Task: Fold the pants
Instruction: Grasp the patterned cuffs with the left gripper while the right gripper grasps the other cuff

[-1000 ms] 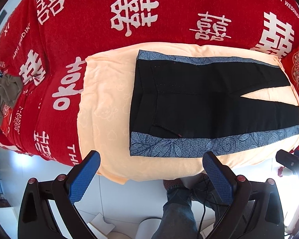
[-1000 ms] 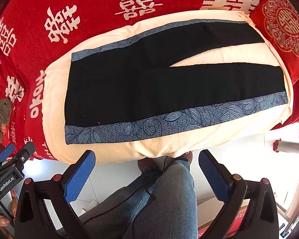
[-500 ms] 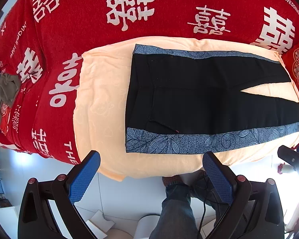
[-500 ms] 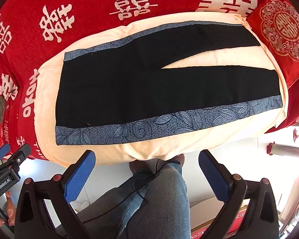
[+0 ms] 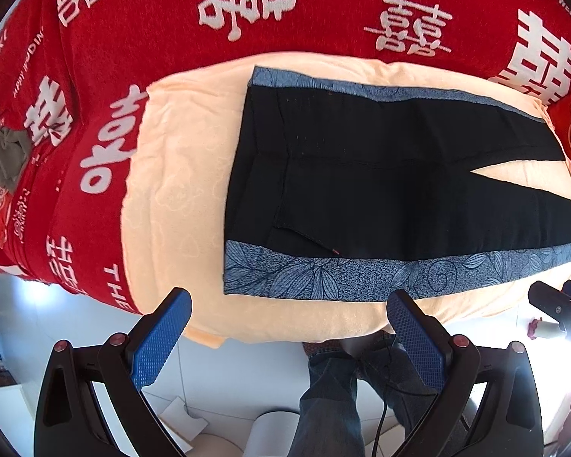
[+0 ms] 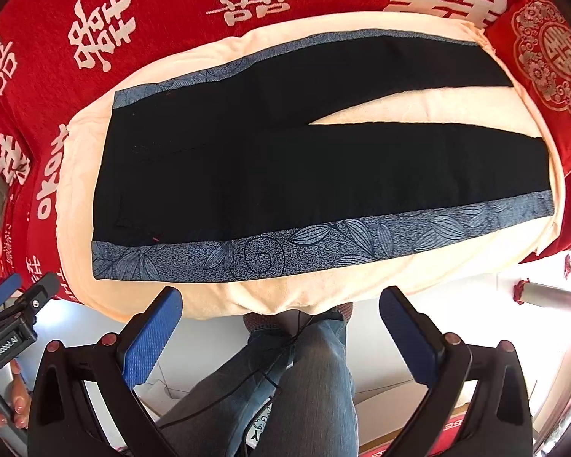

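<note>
Black pants with blue leaf-print side bands lie flat on a peach towel, waistband to the left and both legs running right, a thin gap between them. The same pants fill the right wrist view. My left gripper hovers open above the towel's near edge, just below the waist end of the near band. My right gripper is open too, above the near edge around the middle of the near band. Neither touches the cloth.
The towel lies on a bed under a red cover with white characters. A grey-brown cloth sits at the far left. A person's jeans-clad legs stand by the bed edge on a white floor. A red cushion sits at the right.
Both grippers have moved slightly forward and closer to the bed; the pants now sit lower and larger in both views. The jaws stayed open and the pants did not move.
</note>
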{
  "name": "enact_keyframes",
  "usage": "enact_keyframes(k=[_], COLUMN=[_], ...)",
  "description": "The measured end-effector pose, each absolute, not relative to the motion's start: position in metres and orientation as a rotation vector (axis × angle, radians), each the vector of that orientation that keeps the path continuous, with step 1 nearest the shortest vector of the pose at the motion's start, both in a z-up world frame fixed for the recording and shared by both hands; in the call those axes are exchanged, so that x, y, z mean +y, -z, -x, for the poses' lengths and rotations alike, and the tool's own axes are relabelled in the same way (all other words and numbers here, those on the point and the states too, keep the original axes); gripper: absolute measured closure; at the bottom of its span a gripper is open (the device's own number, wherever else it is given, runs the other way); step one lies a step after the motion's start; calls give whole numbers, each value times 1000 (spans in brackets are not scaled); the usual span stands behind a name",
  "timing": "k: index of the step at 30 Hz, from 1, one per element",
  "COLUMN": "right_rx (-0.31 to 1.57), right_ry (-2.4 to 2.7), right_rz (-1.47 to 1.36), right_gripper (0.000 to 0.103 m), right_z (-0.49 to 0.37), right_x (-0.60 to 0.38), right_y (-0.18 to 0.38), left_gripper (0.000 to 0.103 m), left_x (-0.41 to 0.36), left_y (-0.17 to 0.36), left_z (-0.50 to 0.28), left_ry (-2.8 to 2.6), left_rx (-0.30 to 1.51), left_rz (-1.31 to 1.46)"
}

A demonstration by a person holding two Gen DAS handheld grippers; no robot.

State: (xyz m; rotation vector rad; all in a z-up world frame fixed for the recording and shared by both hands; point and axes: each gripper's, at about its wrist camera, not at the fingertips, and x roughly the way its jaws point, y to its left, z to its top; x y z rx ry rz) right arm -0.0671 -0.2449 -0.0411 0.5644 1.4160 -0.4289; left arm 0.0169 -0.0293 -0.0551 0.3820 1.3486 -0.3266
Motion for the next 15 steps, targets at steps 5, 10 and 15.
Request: enact_keyframes(k=[5, 10, 15], right_rx=[1397, 1328, 1274], right_ry=[326, 96, -33], right_rz=[-654, -1006, -1148], right_gripper=[0, 0, 20], right_z=[67, 79, 83], right_x=[-249, -249, -230], right_y=[79, 143, 204], left_gripper=[0, 0, 0], left_x=[-29, -17, -3], left_y=[102, 149, 180], left_z=[-18, -16, -10], left_ry=[323, 356, 399], left_rx=[1422, 1488, 1493], left_rz=[-297, -101, 4])
